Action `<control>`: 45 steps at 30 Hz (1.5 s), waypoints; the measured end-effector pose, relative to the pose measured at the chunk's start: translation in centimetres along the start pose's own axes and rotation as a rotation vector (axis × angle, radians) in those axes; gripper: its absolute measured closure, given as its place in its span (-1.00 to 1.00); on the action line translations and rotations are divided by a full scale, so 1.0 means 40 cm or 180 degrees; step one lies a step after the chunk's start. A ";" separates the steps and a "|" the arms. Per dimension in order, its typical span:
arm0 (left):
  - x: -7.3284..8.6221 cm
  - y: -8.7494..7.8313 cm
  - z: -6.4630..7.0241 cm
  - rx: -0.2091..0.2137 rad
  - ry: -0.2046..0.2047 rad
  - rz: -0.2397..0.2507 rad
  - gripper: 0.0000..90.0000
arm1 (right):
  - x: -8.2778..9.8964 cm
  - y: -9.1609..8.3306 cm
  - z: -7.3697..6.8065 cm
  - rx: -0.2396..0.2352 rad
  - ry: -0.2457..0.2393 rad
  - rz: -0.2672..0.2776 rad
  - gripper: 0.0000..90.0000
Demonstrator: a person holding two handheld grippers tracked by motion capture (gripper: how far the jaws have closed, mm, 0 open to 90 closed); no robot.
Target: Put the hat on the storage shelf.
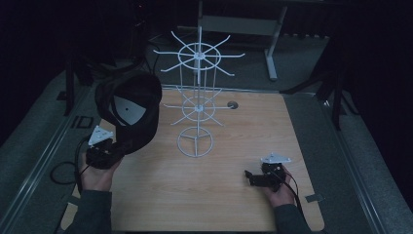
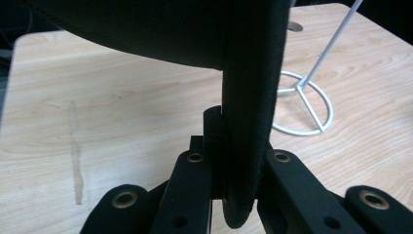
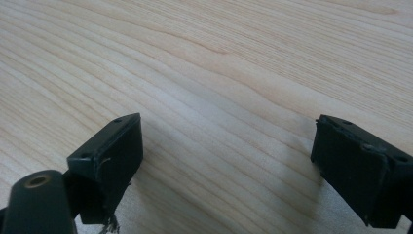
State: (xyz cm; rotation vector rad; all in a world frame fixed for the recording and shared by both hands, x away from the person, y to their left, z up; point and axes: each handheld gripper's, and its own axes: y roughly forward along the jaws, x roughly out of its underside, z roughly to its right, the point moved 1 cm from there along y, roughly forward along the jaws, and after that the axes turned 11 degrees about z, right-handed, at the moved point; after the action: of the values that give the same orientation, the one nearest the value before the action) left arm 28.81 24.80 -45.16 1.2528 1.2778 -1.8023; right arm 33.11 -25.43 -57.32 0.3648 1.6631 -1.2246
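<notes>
High view: left gripper (image 1: 111, 150) clamps cap (image 1: 130, 107) beside rack (image 1: 197, 97)

The table (image 1: 160, 195) middle is blocked by the white rack (image 1: 196, 105); open wood is left to its right and front.

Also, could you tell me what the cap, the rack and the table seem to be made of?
Cap: black matte fabric, apparently; its brim edge looks woven. Rack: thin white-coated wire, likely metal. Table: light wood grain, perhaps laminate.
</notes>
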 end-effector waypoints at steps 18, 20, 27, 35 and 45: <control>-0.029 -0.027 0.003 -0.0155 0.0098 0.0172 0.93 | 0.001 -0.001 0.000 0.0003 -0.0012 0.0002 -0.74; -0.030 -0.027 0.002 -0.0162 0.0100 0.0174 0.93 | 0.001 -0.001 0.000 0.0002 -0.0012 0.0002 -0.74; -0.041 -0.031 0.007 -0.0242 0.0133 0.0221 0.93 | 0.001 -0.001 0.000 0.0003 -0.0008 0.0001 -0.74; -0.064 -0.039 0.017 -0.0239 0.0189 0.0310 0.93 | 0.001 -0.001 0.000 0.0004 -0.0012 0.0003 -0.74; -0.081 -0.043 0.029 -0.0348 0.0238 0.0390 0.93 | 0.001 -0.001 0.000 0.0002 -0.0011 0.0003 -0.74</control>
State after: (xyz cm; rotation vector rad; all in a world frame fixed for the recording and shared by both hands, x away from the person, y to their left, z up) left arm 28.15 24.19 -41.43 1.3187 1.2928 -1.5923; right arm 33.05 -25.46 -57.31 0.3636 1.6593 -1.2247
